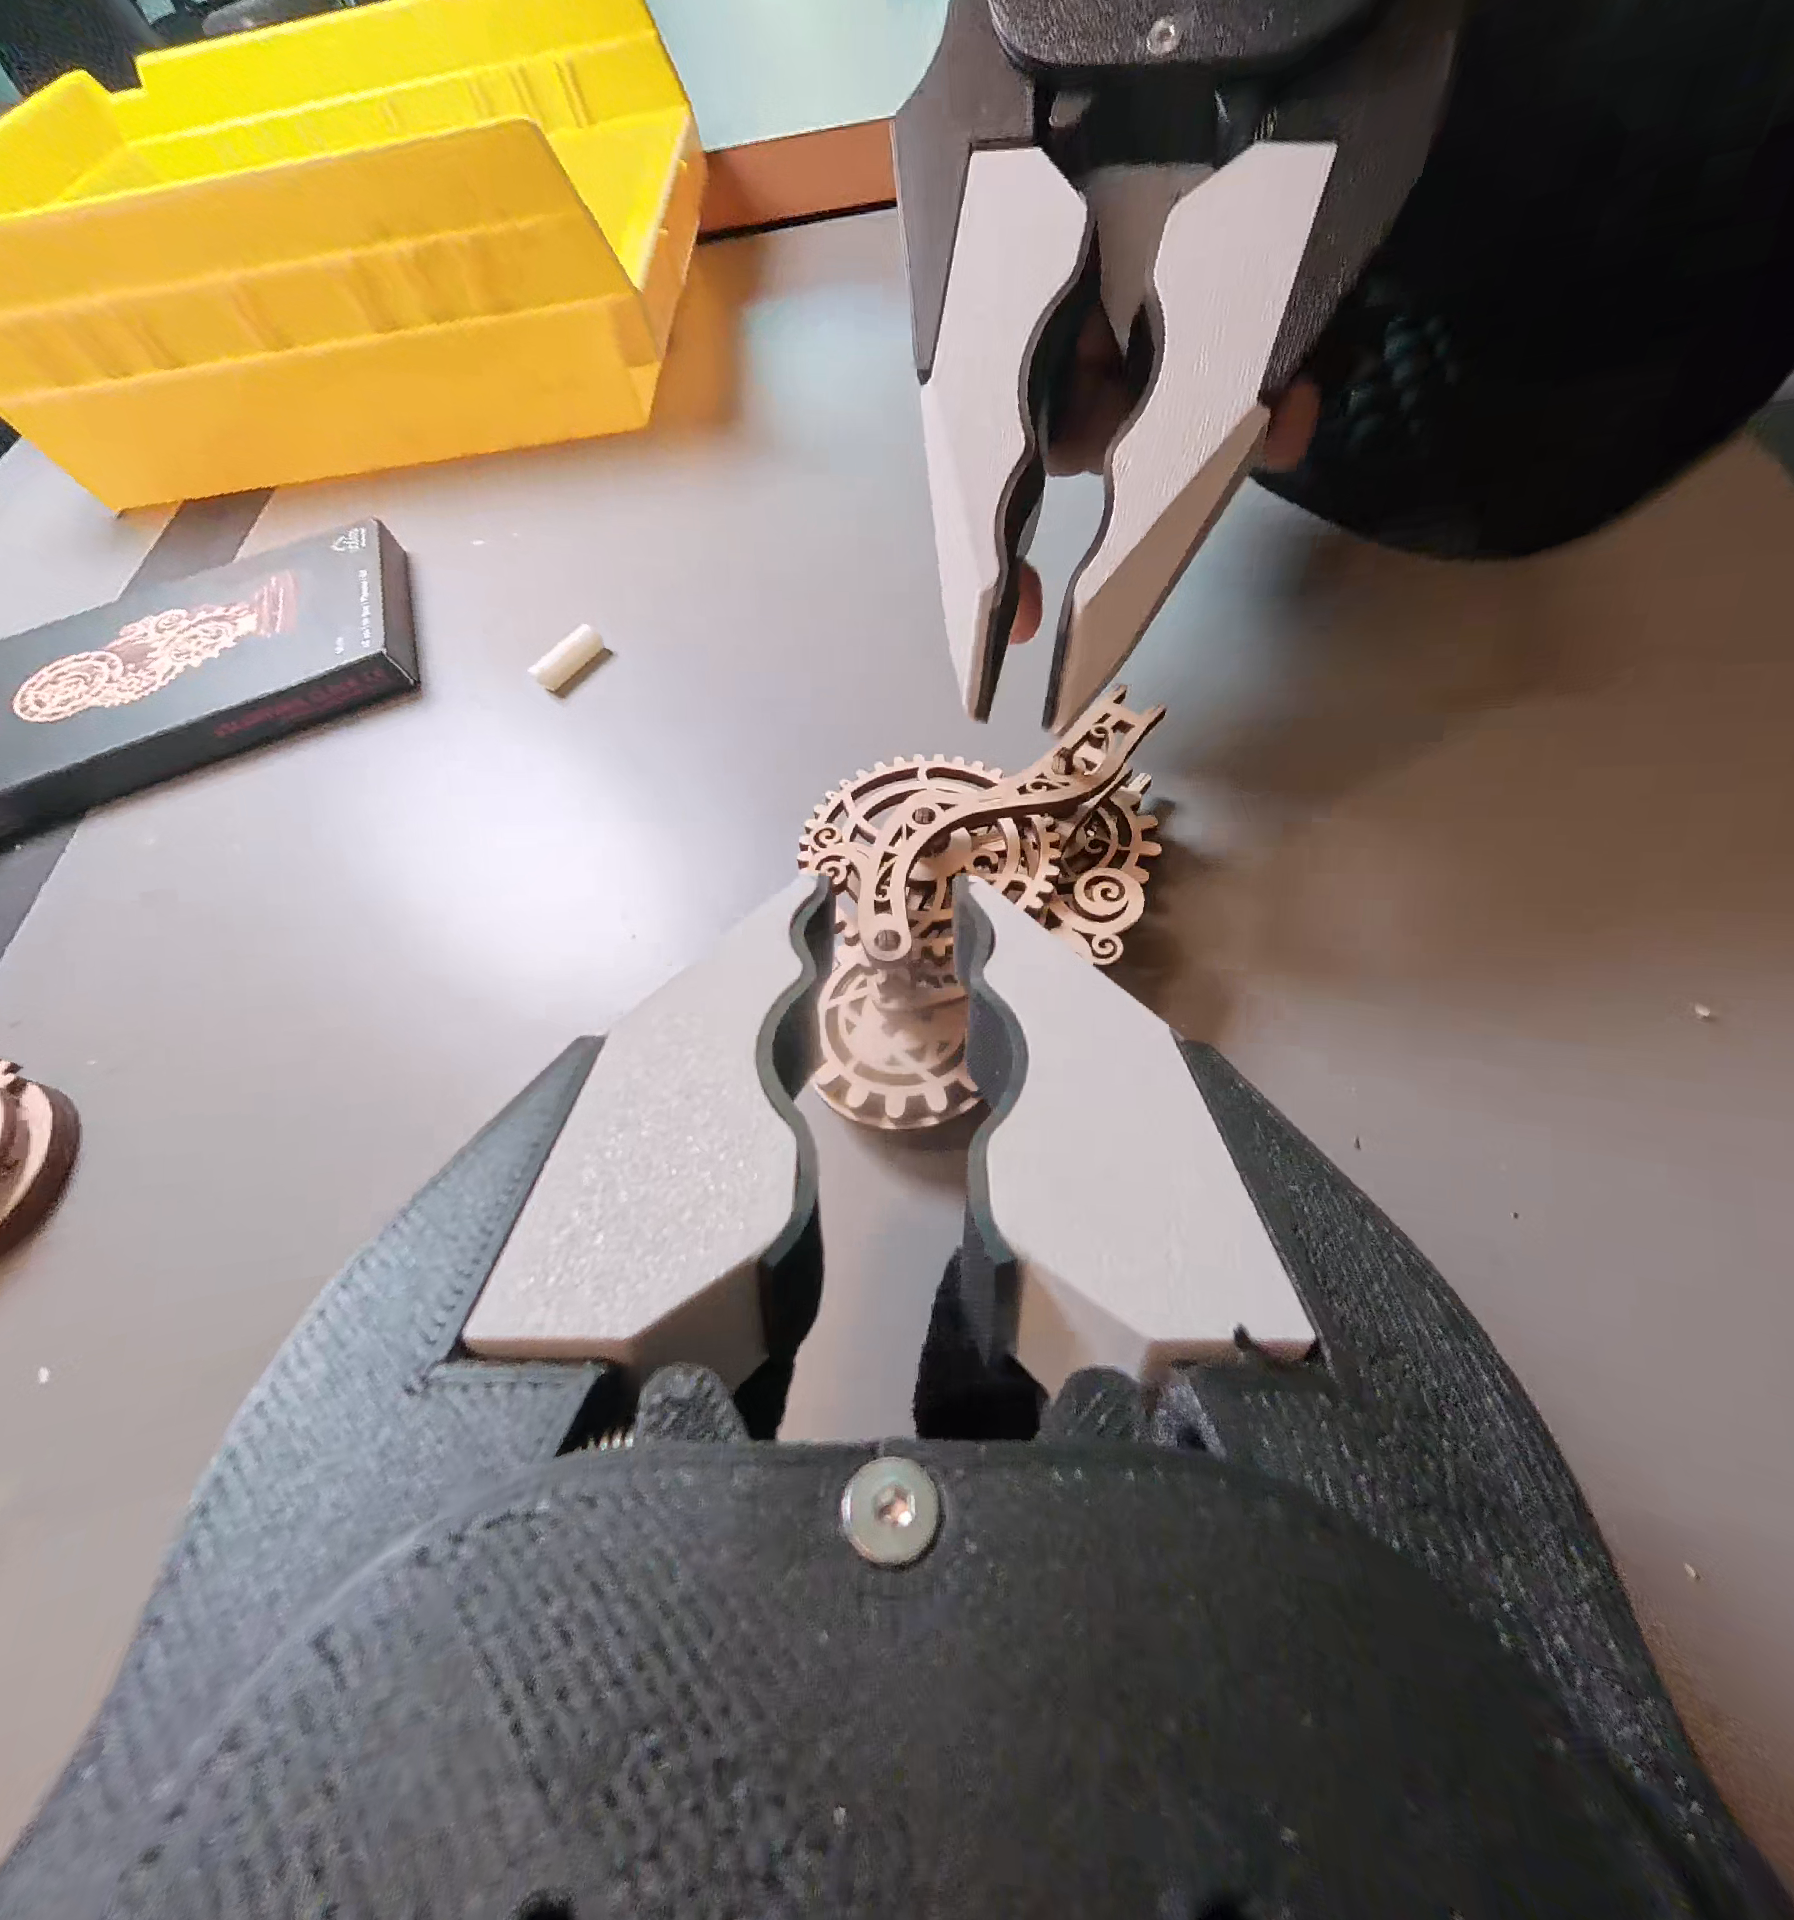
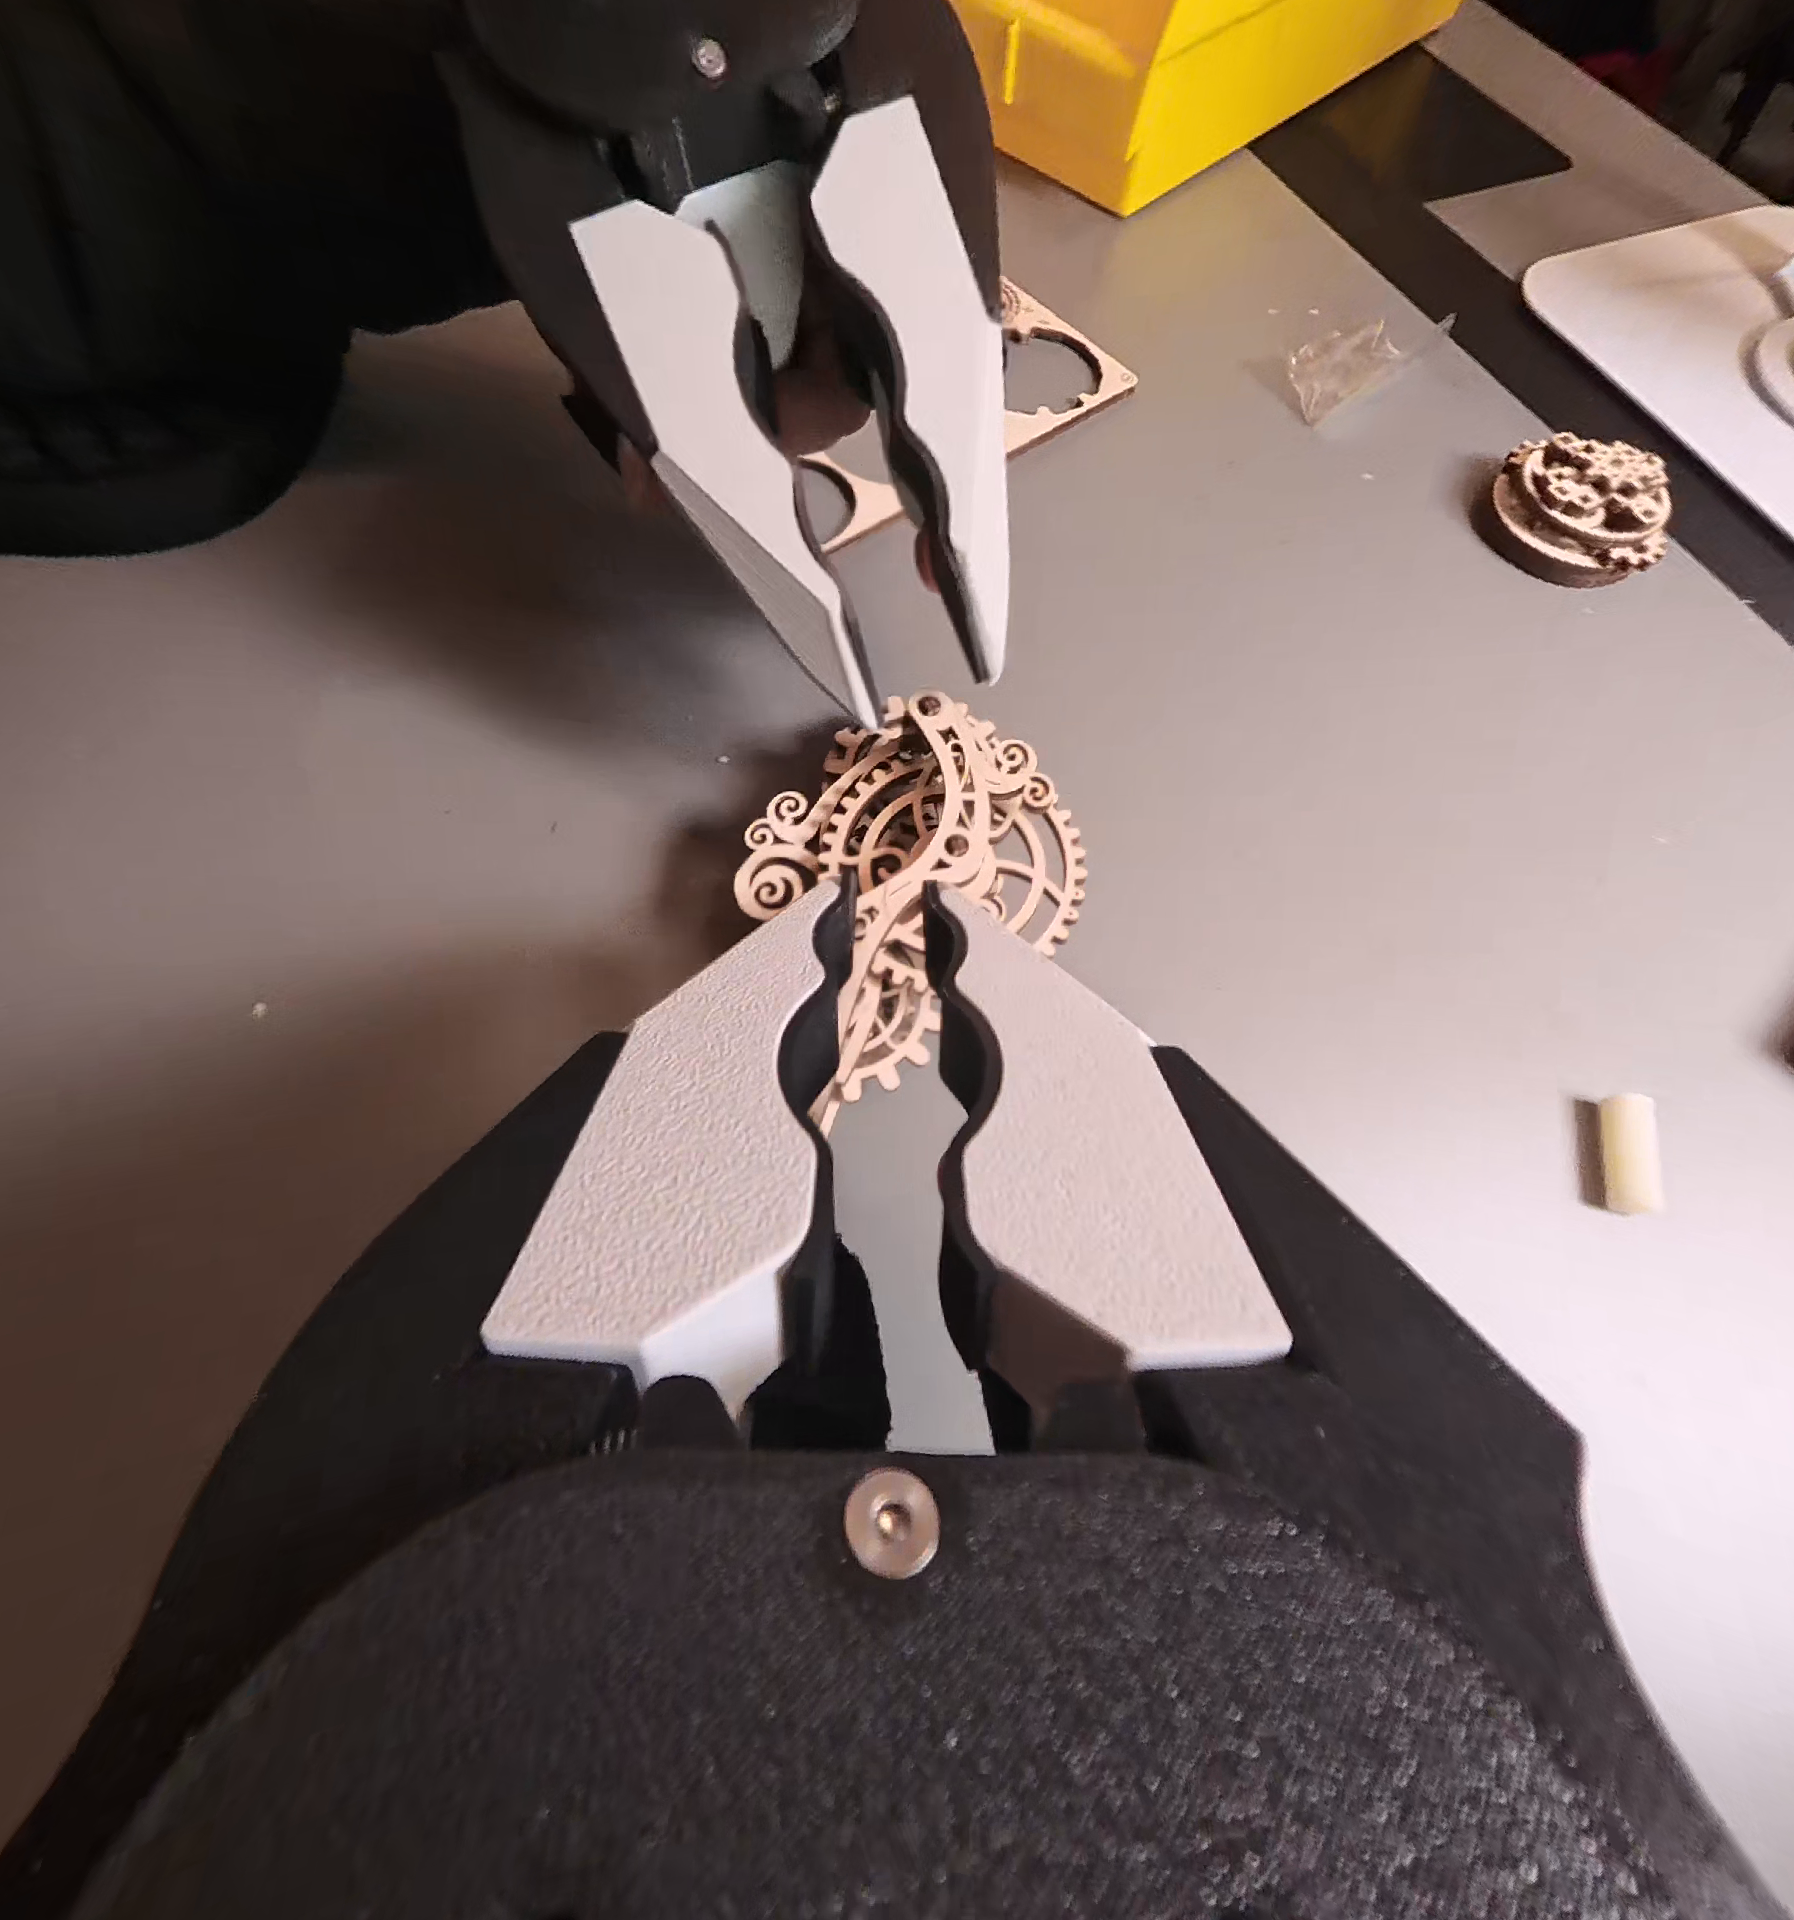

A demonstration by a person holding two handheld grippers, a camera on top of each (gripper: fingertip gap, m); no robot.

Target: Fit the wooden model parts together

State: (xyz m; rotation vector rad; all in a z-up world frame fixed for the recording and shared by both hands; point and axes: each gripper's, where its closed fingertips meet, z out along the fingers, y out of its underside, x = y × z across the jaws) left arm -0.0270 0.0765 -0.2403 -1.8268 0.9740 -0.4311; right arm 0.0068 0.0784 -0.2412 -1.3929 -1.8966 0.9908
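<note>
A light wooden gear model (image 1: 986, 862) rests on the grey table (image 1: 457, 935), with a curved arm across its top and a round base. It also shows in the right wrist view (image 2: 924, 831). My left gripper (image 1: 898, 899) is low over the model. The arm's near end sits between its fingertips with room on both sides, so it is open. My right gripper (image 2: 888, 899) comes from the opposite side. In the left wrist view its fingertips (image 1: 981, 696) hover just above the arm's raised forked end, with nothing between them, so it is open too.
A yellow bin (image 1: 301, 291) stands at the back. A black box (image 1: 197, 665) and a small white cylinder (image 1: 569, 657) lie left of the model. A dark round gear piece (image 2: 1568, 509), a cut-out wooden sheet (image 2: 1069, 384) and a white tray (image 2: 1682, 312) lie farther off. Left tips to right tips: about 4 cm. The small white cylinder (image 1: 569, 657) lies around 15 cm away from my right fingertips. My right wrist view (image 2: 1626, 1155) looks at it from another angle.
</note>
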